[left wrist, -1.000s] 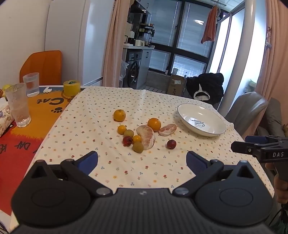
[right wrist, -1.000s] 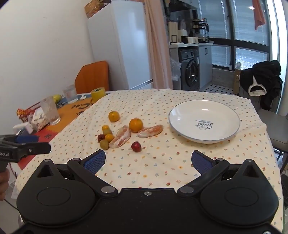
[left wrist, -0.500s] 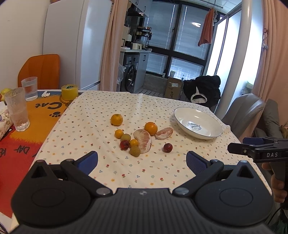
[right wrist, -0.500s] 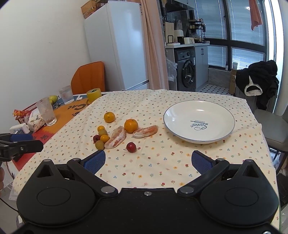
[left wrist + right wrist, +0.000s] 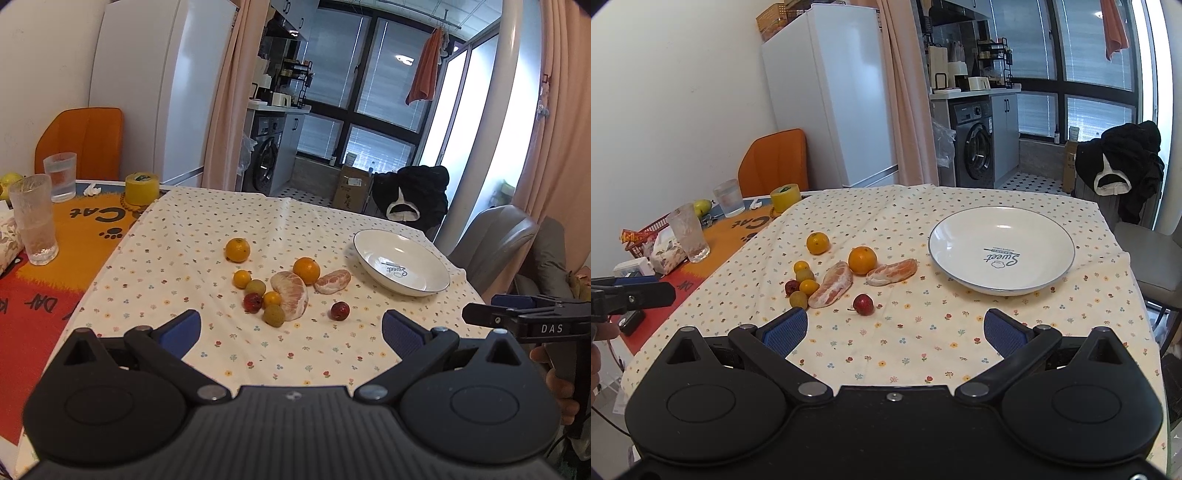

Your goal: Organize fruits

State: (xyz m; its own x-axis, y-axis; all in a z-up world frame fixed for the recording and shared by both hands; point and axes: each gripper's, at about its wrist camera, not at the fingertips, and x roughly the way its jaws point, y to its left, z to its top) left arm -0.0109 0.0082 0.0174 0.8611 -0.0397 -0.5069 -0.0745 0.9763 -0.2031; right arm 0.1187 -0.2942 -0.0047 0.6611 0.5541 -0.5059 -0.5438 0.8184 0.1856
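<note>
Fruits are lying loose on the tablecloth, just left of the empty plate. Both the left gripper and the right gripper are being held wide open, empty, short of the pile. The lone red fruit is probably best taken first, being apart from the cluster. 2 glasses are standing well clear, so nothing is blocking the way.

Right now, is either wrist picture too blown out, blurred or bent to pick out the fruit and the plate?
Left wrist view: windows at right are blown out and the column bows, yet the fruit cluster and plate are sharp. Right wrist view: even light, mild glare on the plate, curved edges only; the red fruit is crisp.
</note>
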